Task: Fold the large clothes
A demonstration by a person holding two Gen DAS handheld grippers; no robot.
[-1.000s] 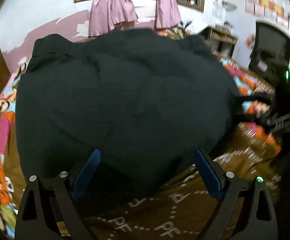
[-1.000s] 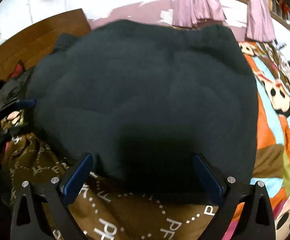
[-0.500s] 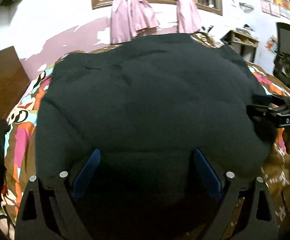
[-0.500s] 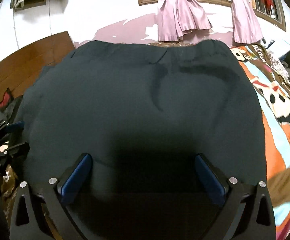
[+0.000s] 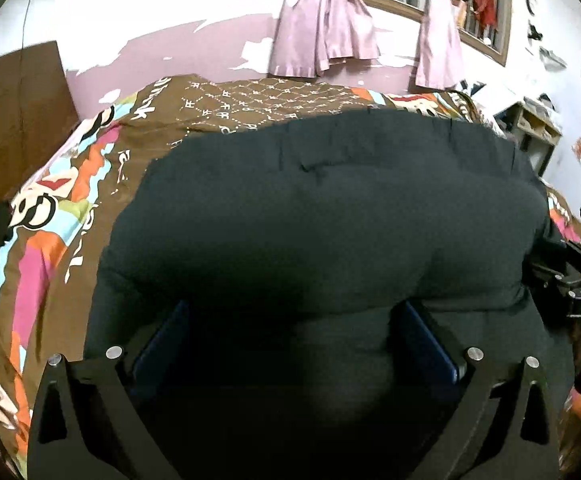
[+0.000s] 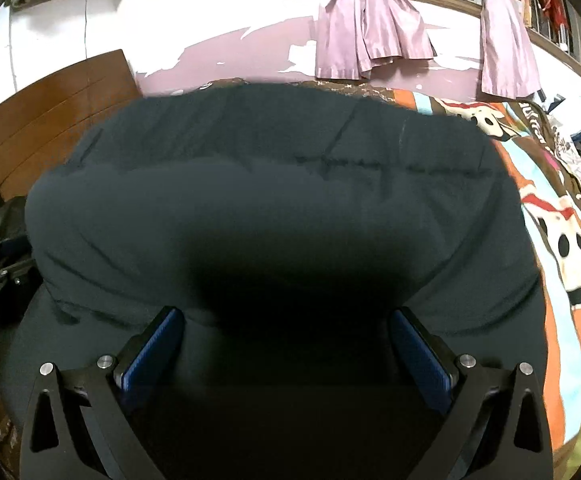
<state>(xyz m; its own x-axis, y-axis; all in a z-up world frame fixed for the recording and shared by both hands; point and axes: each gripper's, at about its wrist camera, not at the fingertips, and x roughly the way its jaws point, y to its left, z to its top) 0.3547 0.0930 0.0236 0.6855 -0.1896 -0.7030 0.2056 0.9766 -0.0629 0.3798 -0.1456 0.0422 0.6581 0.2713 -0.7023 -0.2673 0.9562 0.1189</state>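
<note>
A large dark teal fabric garment (image 5: pixel 330 220) is lying doubled over on the brown patterned bedspread (image 5: pixel 250 104). The left tongs (image 5: pixel 290 344) are opening wide, gripping nothing, and the right tongs (image 6: pixel 286 344) are gaping over the cloth too, holding nothing.

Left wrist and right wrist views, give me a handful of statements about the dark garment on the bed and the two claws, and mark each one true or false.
1. The dark garment lies on a patterned bedspread. True.
2. The garment is bright red. False: it is very dark, near black.
3. The left claw has its blue pads apart, with dark cloth between them. True; its jaws are opening.
4. The right claw is clamped shut with its pads touching each other. False: its pads stand wide apart over the cloth.
5. Pink curtains hang knotted at a window behind the bed. True.
6. The garment hangs on a hanger from the window frame. False: it is spread on the bed.
</note>
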